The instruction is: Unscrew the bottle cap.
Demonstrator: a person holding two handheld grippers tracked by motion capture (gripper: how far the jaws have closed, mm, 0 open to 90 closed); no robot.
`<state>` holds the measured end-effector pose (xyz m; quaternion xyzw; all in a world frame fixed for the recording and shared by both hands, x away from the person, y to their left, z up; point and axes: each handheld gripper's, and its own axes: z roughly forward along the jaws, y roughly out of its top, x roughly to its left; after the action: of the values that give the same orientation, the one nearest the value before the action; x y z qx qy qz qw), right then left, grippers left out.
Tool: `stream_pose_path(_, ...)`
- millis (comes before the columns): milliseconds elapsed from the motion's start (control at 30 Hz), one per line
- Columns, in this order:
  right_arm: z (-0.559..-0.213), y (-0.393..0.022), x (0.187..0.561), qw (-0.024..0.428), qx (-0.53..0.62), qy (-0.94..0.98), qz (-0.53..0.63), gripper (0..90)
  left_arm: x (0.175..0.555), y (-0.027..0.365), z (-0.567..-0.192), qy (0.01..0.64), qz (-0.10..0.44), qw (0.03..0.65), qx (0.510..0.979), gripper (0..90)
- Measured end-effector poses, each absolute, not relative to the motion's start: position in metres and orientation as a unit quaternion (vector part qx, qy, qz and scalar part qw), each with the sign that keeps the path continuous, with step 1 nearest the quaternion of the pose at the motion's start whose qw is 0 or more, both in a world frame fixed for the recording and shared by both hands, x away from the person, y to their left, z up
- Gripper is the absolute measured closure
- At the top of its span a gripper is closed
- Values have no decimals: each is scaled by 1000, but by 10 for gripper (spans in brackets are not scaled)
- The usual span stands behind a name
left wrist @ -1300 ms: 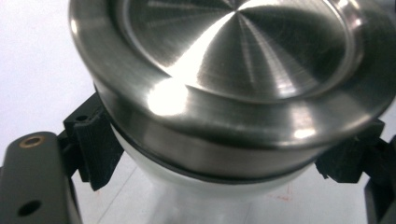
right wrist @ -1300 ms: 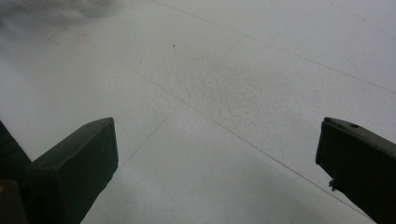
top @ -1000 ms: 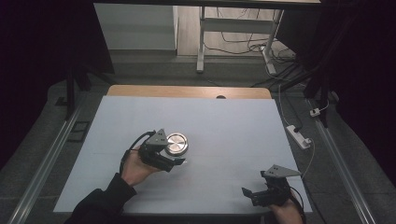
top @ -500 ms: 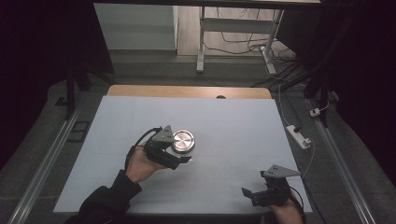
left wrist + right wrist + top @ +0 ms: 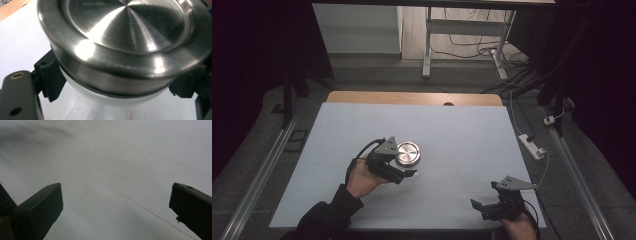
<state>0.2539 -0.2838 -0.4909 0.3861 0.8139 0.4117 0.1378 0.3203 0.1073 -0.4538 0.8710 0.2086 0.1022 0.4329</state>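
A round container with a brushed steel lid (image 5: 407, 153) is held just above the white table top (image 5: 462, 125), left of centre. My left gripper (image 5: 404, 163) is shut on it, with a hand behind it. In the left gripper view the steel lid (image 5: 125, 32) sits on a white body with a dark seal ring, and the black jaws press on that body from both sides. My right gripper (image 5: 486, 196) rests near the table's front right corner. Its jaws stand wide apart over bare table, as the right gripper view (image 5: 116, 205) shows.
A strip of bare wood (image 5: 412, 97) runs along the table's far edge. A white power strip (image 5: 532, 146) with cables lies on the floor to the right of the table. Beyond the table stand a desk's metal legs (image 5: 428, 45).
My left gripper has carried the steel-lidded container a little to the right. The right gripper has not moved.
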Motion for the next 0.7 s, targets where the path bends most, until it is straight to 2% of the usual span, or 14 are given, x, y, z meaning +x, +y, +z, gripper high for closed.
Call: stream_pose_path(700,-465,-249,255,138,326,823,444,0,318,110,-455,209,102,440,867,155)
